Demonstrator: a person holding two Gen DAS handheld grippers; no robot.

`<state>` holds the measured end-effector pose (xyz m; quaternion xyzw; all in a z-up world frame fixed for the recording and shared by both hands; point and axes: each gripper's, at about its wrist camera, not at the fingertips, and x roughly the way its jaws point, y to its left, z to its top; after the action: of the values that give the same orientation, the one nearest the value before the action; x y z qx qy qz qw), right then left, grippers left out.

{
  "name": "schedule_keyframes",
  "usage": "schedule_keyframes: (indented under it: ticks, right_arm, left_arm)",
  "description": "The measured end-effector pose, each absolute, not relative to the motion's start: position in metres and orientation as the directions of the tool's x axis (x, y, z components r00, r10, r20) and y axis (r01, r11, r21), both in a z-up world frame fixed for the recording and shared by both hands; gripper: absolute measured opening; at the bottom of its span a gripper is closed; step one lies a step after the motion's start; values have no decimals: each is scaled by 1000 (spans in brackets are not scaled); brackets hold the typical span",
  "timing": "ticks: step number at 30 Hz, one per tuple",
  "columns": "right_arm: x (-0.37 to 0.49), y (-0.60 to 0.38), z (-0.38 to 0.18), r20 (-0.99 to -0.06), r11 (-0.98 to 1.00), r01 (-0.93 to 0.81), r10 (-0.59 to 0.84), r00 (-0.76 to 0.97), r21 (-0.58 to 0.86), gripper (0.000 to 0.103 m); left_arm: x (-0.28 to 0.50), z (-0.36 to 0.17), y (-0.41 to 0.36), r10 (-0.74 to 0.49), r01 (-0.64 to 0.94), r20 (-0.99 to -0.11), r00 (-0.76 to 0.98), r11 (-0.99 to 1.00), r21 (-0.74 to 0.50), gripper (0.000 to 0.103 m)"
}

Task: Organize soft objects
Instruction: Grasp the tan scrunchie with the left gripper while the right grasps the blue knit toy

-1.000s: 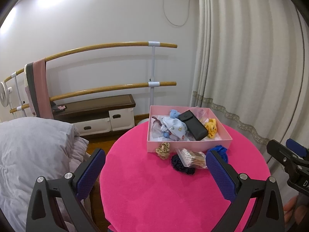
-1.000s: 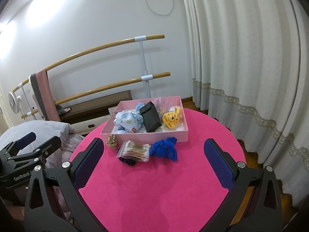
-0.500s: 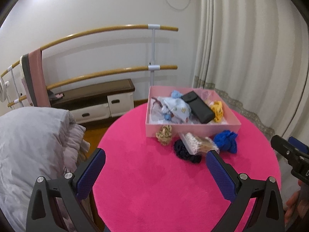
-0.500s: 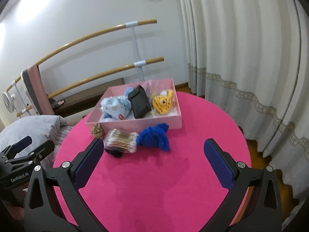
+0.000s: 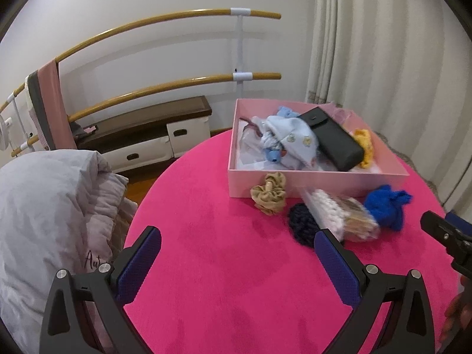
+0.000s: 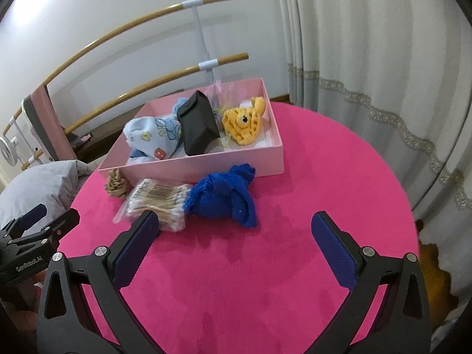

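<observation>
A pink box point(image 5: 318, 183) point(image 6: 206, 163) stands at the far side of a round pink table point(image 5: 224, 265) point(image 6: 265, 265). In it lie a light blue cloth point(image 6: 153, 140), a black pouch point(image 6: 197, 126) and a yellow knitted toy point(image 6: 243, 121). In front of the box lie a beige scrunchie point(image 5: 269, 193), a dark scrunchie point(image 5: 301, 224), a bag of cotton swabs point(image 6: 156, 202) and a blue knitted piece point(image 6: 224, 199). My left gripper point(image 5: 236, 265) is open and empty above the table's near side. My right gripper point(image 6: 236, 250) is open and empty, just short of the blue piece.
A grey pillow point(image 5: 44, 206) lies left of the table. Two wooden rails point(image 5: 165, 20) and a low bench with drawers point(image 5: 141, 135) stand against the wall behind. White curtains point(image 6: 368, 59) hang at the right.
Both grippers have moved forward and tilted down toward the table. The loose items and box now appear closer. Both stay open.
</observation>
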<state>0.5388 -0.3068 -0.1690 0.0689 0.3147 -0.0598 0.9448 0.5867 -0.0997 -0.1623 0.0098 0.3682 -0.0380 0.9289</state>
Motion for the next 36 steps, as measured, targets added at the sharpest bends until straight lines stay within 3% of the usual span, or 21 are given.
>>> schedule_keyframes:
  ticks: [12,14,16,19,20,22,24,27,29,36]
  right_arm:
    - [603,-319,-198,-666,976,149,-7,746,156,103]
    - [609,-321,-204,-678,975,151,-2,735,161,99]
    - [614,-322,-211,-692,975,154,0,722,160,86]
    - [616,-319,-213,-691,981,148,-18,722,129,82]
    - [616,-319,-213,-689,982,145,-20,725,124,79]
    - [617,-317,-213,-686,984,134,-15,727,120,63]
    - [617,-314,-213,-686,987,116,-7,728,113,51]
    - [615,-311,-212,-682,988,110,-4,732,112,46]
    - [612,-311,-211,-679,987,107,2,734,120,44]
    - [594,-316,-207,-671,985,116,-1,741,127,41]
  left_arm:
    - [683,-208,-108,-72,88,-724,686,996,-16,103]
    - [693,-214,-109,-76,90,-729,681,996,-19,103]
    - [702,-220,-111,-83,96,-732,676,995,-25,103]
    - [712,-228,-112,-103,106,-742,663,993,-43,98]
    - [715,-230,-113,-112,110,-748,655,993,-52,90]
    - [721,-236,-113,-136,120,-762,634,990,-77,74]
    - [724,-240,-111,-160,126,-767,621,987,-104,52]
    - [727,-243,-108,-182,133,-769,612,983,-127,33]
    - [725,-243,-107,-182,134,-764,619,983,-126,26]
    - [711,-237,-97,-183,137,-754,631,983,-125,22]
